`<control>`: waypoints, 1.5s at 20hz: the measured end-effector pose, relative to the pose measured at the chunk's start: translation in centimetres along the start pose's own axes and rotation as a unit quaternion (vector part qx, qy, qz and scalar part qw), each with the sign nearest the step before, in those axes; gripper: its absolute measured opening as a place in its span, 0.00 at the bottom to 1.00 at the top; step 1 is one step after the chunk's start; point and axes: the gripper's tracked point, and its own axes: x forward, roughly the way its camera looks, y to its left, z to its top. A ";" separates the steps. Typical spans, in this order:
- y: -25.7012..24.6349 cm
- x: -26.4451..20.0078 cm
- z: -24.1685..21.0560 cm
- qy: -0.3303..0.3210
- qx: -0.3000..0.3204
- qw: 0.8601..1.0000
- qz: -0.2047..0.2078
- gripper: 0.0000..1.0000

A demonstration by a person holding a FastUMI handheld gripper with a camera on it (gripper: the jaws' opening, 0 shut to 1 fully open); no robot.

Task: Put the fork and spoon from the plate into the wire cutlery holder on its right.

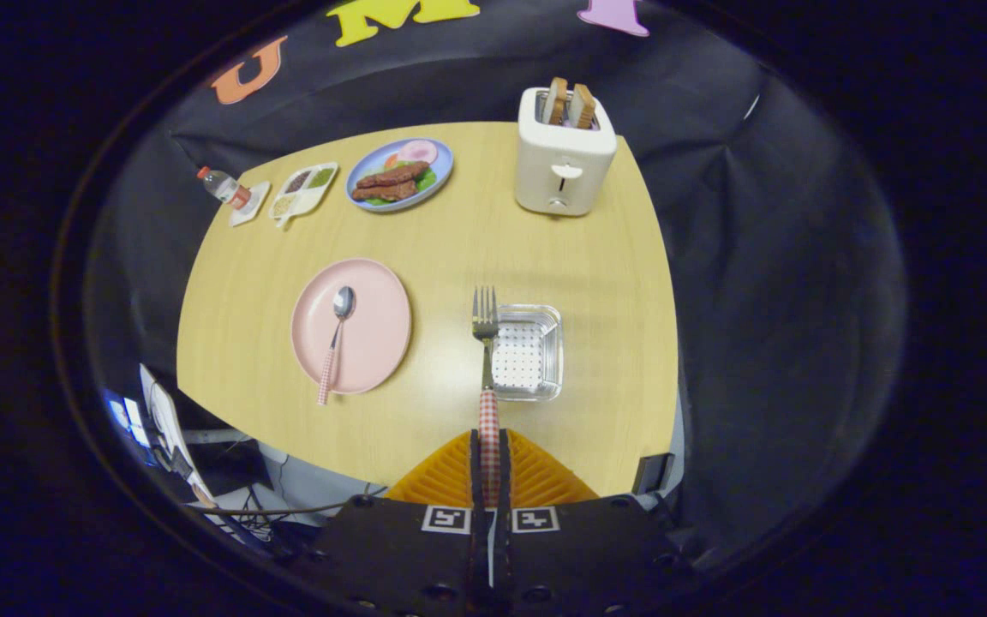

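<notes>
My gripper (489, 454) is shut on the checked handle of the fork (486, 343), both fingers pressed on it. The fork points straight ahead, tines far from me, lifted above the table beside the left edge of the wire cutlery holder (529, 351). The holder is a square metal basket with a perforated bottom and nothing in it. To its left sits the pink plate (373, 291). On the plate lies the spoon (336, 338), bowl toward the far side, its checked handle hanging over the plate's near rim.
A white toaster (564, 154) with two bread slices stands at the back right of the wooden table (459, 240). A blue plate of food (399, 174), a divided dish (303, 192) and a small bottle (224, 187) sit along the back left.
</notes>
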 end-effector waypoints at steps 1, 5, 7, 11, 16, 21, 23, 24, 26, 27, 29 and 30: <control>-0.4 0.2 -0.5 0.014 0.002 1.000 0.001 0.03; -1.5 1.4 -1.3 0.067 0.023 0.997 -0.002 0.03; -1.8 1.9 -1.2 0.089 0.029 0.996 -0.002 0.03; -2.5 2.8 -0.1 0.118 0.022 0.993 -0.010 0.03; -2.6 4.1 0.7 0.157 0.035 0.987 -0.008 0.03; -3.0 5.3 1.8 0.172 0.045 0.984 -0.014 0.04; -2.9 5.8 1.9 0.182 0.051 0.982 -0.007 0.06; -2.9 6.1 2.1 0.182 0.053 0.982 -0.005 0.07; -3.5 6.5 2.7 0.174 0.056 0.983 -0.009 0.09; -3.7 6.6 3.0 0.168 0.057 0.984 -0.012 0.11; -3.7 6.5 3.3 0.160 0.056 0.986 -0.010 0.11; -3.6 6.2 3.4 0.154 0.053 0.987 -0.007 0.12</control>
